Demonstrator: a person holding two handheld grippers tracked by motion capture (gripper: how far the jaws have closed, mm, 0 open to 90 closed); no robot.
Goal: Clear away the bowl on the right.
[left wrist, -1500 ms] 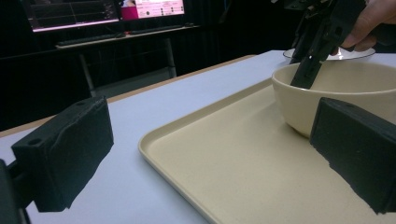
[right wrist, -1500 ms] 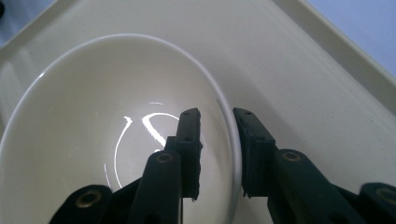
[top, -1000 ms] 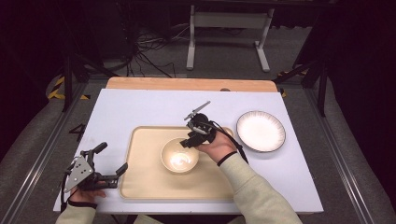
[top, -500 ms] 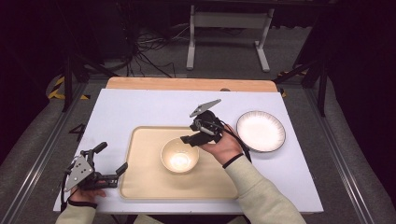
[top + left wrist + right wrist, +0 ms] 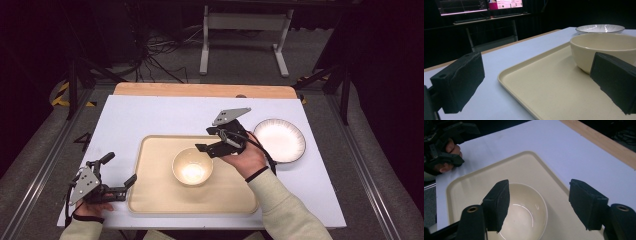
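- Cream bowl (image 5: 192, 166) sits upright and empty on the beige tray (image 5: 150, 192), roughly mid-tray, slightly toward the tray's right half in the high view.
- Right gripper (image 5: 207, 141) hangs above the tray just right of the bowl's far rim, not touching it. Jaws have just been opening; nothing between them.
- Right gripper view: the two black pads (image 5: 499, 203) stand well apart, with the bowl (image 5: 524, 212) below them and clear of both.
- Left gripper (image 5: 120, 175) is at the near left corner of the table, low, jaw tips straddling the tray's left edge. Jaws wide, holding nothing.
- Left gripper view: one pad over the white table (image 5: 506, 60), the other over the tray (image 5: 544, 85); bowl (image 5: 604, 50) just past the right-hand pad, apart from it.
- White plate (image 5: 280, 140) is off the tray, on the table to its right, near the person's right hand (image 5: 247, 160).
- Tray lies flat on the table, long side across.
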